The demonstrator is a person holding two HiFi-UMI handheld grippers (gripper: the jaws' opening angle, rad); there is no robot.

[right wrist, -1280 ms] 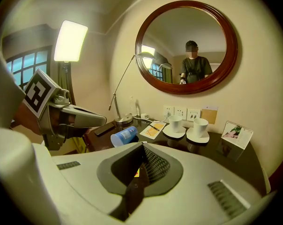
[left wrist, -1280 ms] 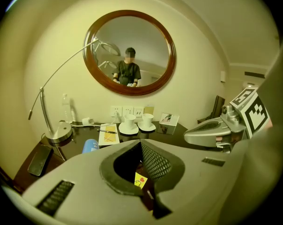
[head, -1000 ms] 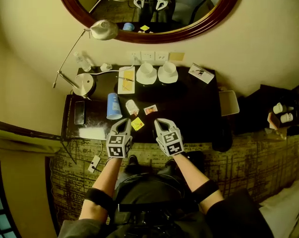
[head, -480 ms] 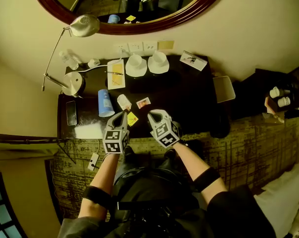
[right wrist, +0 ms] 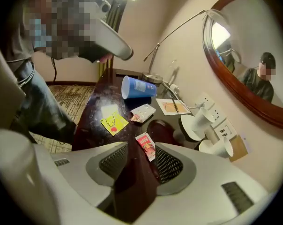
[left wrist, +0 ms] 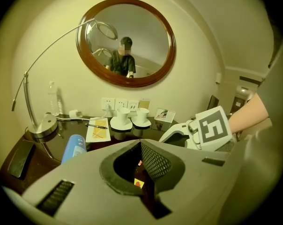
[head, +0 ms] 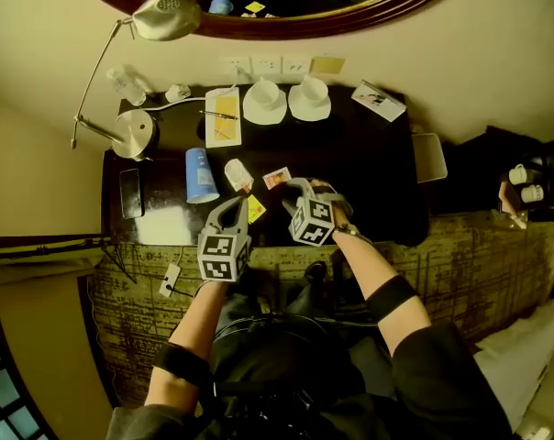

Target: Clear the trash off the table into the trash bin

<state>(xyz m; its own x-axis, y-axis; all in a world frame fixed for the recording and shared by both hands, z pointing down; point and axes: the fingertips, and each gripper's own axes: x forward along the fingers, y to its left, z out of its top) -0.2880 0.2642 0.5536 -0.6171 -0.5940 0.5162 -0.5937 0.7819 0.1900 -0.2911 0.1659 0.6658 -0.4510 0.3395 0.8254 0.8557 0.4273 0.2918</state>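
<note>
Pickup under way — the right tongs [right wrist: 140, 159], jaws just opening, straddle the small red-and-white paper sachet [right wrist: 146, 146] on the dark wooden surface [right wrist: 87, 121]; next they must close. Left tongs [left wrist: 140, 172] clenched, empty.

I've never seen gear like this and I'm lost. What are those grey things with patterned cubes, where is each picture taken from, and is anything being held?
There is no robot: a person holds a two-jaw gripper in each hand, and the patterned cubes belong to them. The head view comes from a camera on the person's head, looking down at a dark desk. The two gripper views come from cameras riding on each gripper, looking along its jaws. On the desk lie a blue cup on its side, a white wrapper, a yellow wrapper and a red packet, with two white cups on saucers behind. The left gripper is shut and empty. The right gripper has just been opening its jaws; the red packet lies between them, not pinched.
</note>
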